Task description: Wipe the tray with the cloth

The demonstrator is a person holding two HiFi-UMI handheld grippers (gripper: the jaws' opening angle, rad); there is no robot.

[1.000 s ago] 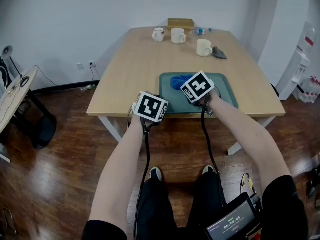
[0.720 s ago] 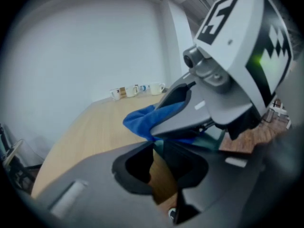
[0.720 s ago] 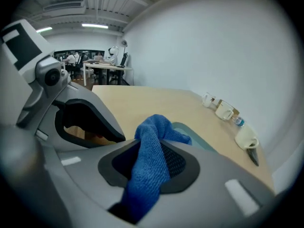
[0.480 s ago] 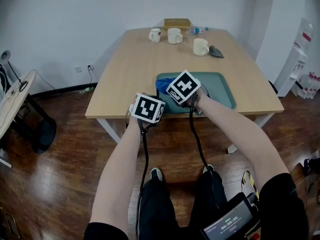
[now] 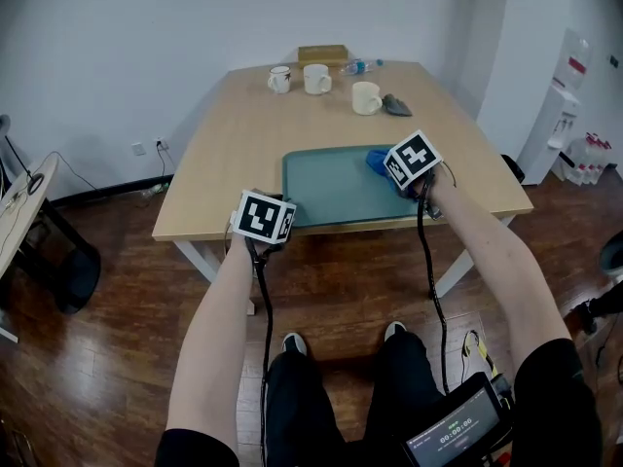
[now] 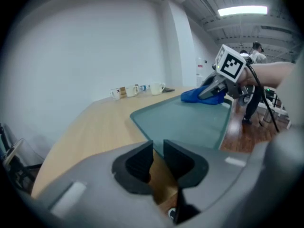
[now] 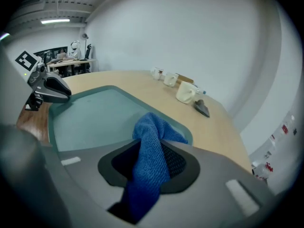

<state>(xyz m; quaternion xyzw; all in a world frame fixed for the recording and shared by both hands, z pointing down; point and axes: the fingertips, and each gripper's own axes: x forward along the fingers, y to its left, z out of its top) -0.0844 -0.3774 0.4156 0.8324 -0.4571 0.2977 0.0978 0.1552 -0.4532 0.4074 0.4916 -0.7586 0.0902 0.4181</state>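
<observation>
My left claw (image 6: 158, 148) hovers at the near edge of the pale wooden table (image 5: 238, 149), just beside the near left corner of the flat teal plastic tray (image 5: 331, 191). Its jaws stand narrow, with a slim gap and nothing between them. Further right, my right claw (image 7: 151, 156) pinches the blue woven cloth (image 7: 151, 127) and holds it at the tray's right side, the cloth's free end touching the tray floor. Beyond the tray stand three cream ceramic mugs (image 5: 316, 78), well apart from it, with a small dark grey object (image 5: 396, 105) beside the nearest.
</observation>
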